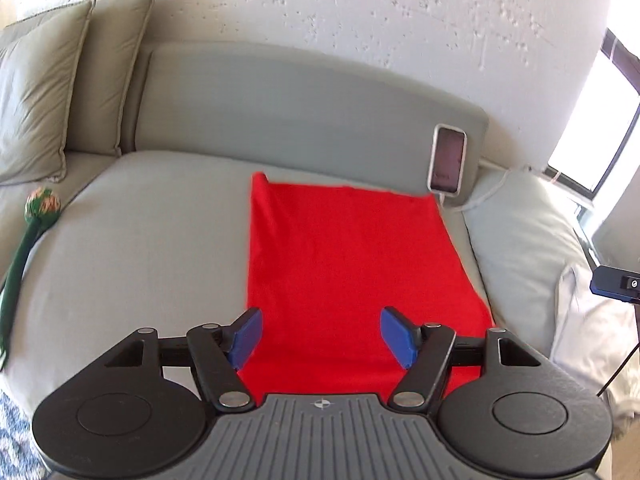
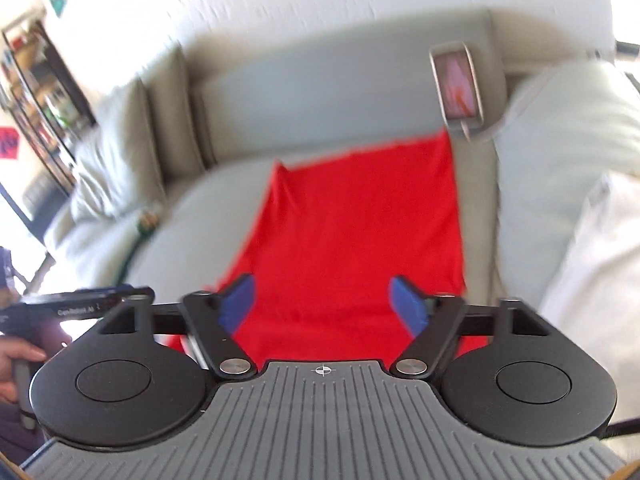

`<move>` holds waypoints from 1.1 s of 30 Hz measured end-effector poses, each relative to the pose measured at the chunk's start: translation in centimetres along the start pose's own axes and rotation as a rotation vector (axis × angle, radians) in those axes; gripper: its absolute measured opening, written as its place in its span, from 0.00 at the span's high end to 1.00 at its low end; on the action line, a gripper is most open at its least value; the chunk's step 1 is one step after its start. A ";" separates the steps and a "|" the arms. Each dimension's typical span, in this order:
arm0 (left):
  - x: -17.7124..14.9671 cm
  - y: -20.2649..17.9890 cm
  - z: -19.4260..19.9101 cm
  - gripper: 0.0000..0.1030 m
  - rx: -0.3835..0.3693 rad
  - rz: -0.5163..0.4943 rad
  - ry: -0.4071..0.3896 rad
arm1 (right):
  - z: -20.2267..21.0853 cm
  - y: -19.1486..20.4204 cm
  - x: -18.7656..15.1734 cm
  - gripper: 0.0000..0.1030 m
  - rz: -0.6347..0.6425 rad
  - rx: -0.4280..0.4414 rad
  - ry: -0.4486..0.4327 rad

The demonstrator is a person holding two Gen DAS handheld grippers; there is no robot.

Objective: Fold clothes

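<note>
A red garment (image 1: 344,264) lies flat as a long folded strip on the grey sofa seat (image 1: 140,240), reaching from the backrest toward me. My left gripper (image 1: 321,334) hangs above its near end, blue pads wide apart with nothing between them. In the right wrist view, which is blurred, the same red garment (image 2: 352,232) lies below my right gripper (image 2: 323,303), whose blue pads also stand wide apart and hold nothing. The left gripper's body (image 2: 80,308) and the hand (image 2: 16,364) holding it show at the lower left there.
A phone (image 1: 448,159) with a cable leans on the sofa backrest (image 1: 304,100) just past the garment's far right corner. Olive cushions (image 1: 44,92) sit at the left, a pale pillow (image 1: 524,236) at the right. A green plush toy (image 1: 28,236) lies at the seat's left edge.
</note>
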State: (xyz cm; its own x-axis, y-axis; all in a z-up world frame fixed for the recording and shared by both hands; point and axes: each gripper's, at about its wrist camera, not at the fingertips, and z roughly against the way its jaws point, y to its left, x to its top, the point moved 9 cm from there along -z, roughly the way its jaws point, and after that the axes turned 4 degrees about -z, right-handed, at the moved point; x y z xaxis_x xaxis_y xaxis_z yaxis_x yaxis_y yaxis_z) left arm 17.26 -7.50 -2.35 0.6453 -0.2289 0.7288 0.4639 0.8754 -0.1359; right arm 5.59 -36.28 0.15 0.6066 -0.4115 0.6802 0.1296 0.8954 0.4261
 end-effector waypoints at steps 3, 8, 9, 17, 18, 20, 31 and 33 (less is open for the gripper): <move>2.7 1.6 -2.6 0.37 0.035 0.010 -0.008 | -1.8 -0.7 3.1 0.18 -0.048 -0.013 -0.031; 6.1 4.7 -9.7 0.36 0.095 0.043 0.004 | -7.1 -3.0 7.1 0.23 -0.114 -0.072 -0.026; 6.5 5.3 -11.5 0.37 0.102 0.041 0.020 | -8.8 -3.7 7.7 0.25 -0.120 -0.094 -0.011; 8.0 11.4 -24.6 0.45 0.185 0.136 0.048 | -21.9 -12.9 10.3 0.55 -0.254 -0.276 0.033; 8.3 11.9 -25.9 0.46 0.176 0.146 0.042 | -23.3 -14.2 10.5 0.61 -0.265 -0.291 0.026; 9.0 12.2 -28.2 0.47 0.125 0.153 0.025 | -25.6 -16.2 11.1 0.75 -0.252 -0.328 0.011; 11.8 11.1 -35.9 0.44 0.016 0.100 0.014 | -35.0 -22.6 15.0 0.58 -0.348 -0.294 -0.012; 12.4 10.2 -36.6 0.48 0.025 0.028 0.017 | -36.3 -22.9 15.4 0.58 -0.362 -0.255 -0.010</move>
State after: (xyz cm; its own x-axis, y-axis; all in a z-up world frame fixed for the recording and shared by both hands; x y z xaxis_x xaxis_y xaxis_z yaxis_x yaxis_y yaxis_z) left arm 52.19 -17.01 -19.24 0.6679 -0.2112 0.7136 0.4306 0.8918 -0.1391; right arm 40.45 -56.92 -20.79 0.4792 -0.7069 0.5202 0.5227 0.7060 0.4779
